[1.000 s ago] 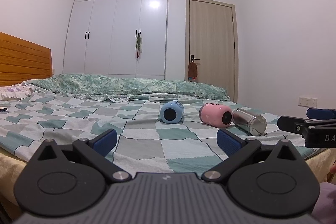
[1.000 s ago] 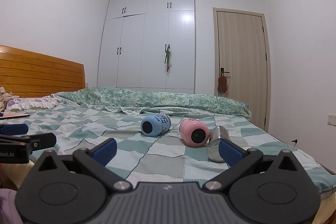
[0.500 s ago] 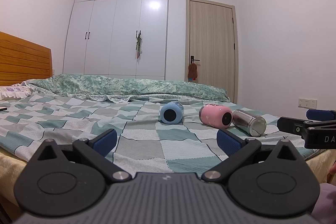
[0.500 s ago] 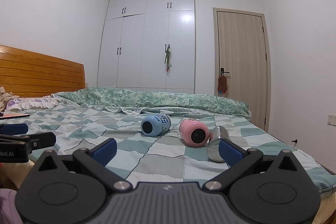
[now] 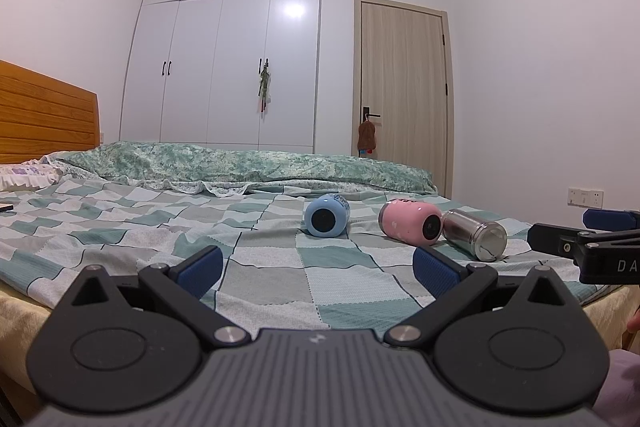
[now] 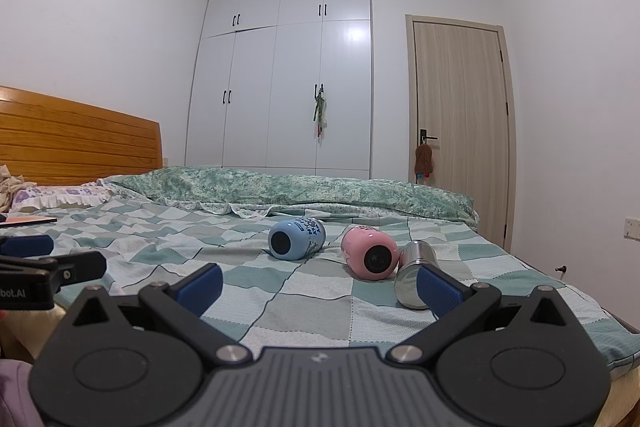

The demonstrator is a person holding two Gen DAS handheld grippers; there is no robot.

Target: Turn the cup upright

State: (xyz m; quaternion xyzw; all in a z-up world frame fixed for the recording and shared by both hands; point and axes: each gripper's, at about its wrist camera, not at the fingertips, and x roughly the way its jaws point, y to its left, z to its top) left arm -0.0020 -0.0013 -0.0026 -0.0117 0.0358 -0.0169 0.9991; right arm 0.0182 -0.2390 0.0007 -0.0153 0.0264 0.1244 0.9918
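Three cups lie on their sides in a row on the checked bedspread (image 5: 280, 267): a blue cup (image 5: 327, 221) at the left, a pink cup (image 5: 412, 225) well apart to its right, and a steel cup (image 5: 476, 239) just beside the pink one, possibly touching it. Left gripper (image 5: 316, 263): fingers spread wide, holding nothing, held low at the near edge of the bed, short of the cups. Right gripper (image 6: 320, 285): fingers likewise wide and empty, also short of the cups, its right blue pad (image 6: 438, 291) overlapping the steel cup (image 6: 412, 277) in view; white wardrobe (image 6: 288, 79) and wooden door (image 6: 460, 119) behind.
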